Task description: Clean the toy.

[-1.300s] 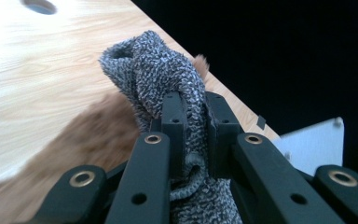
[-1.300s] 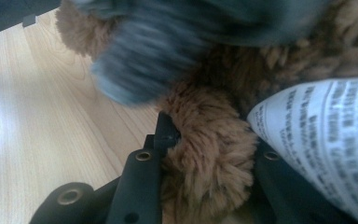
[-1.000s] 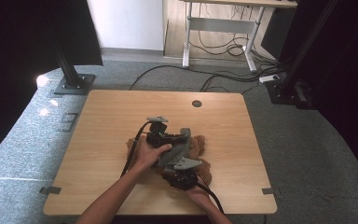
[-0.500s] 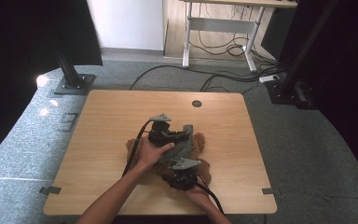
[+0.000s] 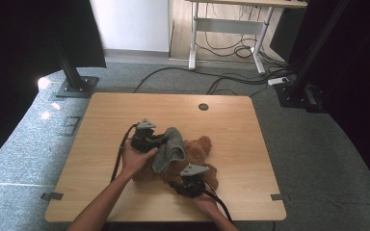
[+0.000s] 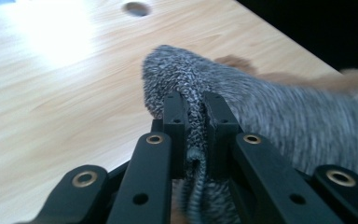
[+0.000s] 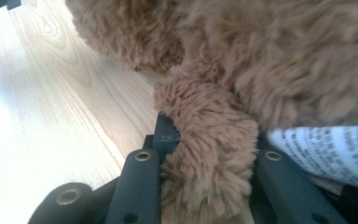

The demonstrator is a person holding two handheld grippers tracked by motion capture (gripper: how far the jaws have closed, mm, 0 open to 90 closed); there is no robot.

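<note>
— What has moved since a second ago?

— The left gripper has drawn back toward the left side of the table, dragging the grey knitted cloth with it; the right gripper has kept its place at the near edge.

— How do the left gripper's fingers stand?

— Clamped nearly together on a fold of the cloth, which bunches up between the two black pads in the left gripper view. The cloth drapes over the brown teddy bear lying mid-table, nearer the person's edge.

— And the right?

— Its fingers stand part-way closed, pinching a furry limb of the bear; the fur fills the gap between them. A white printed label shows beside that limb, against the bear's body.
</note>
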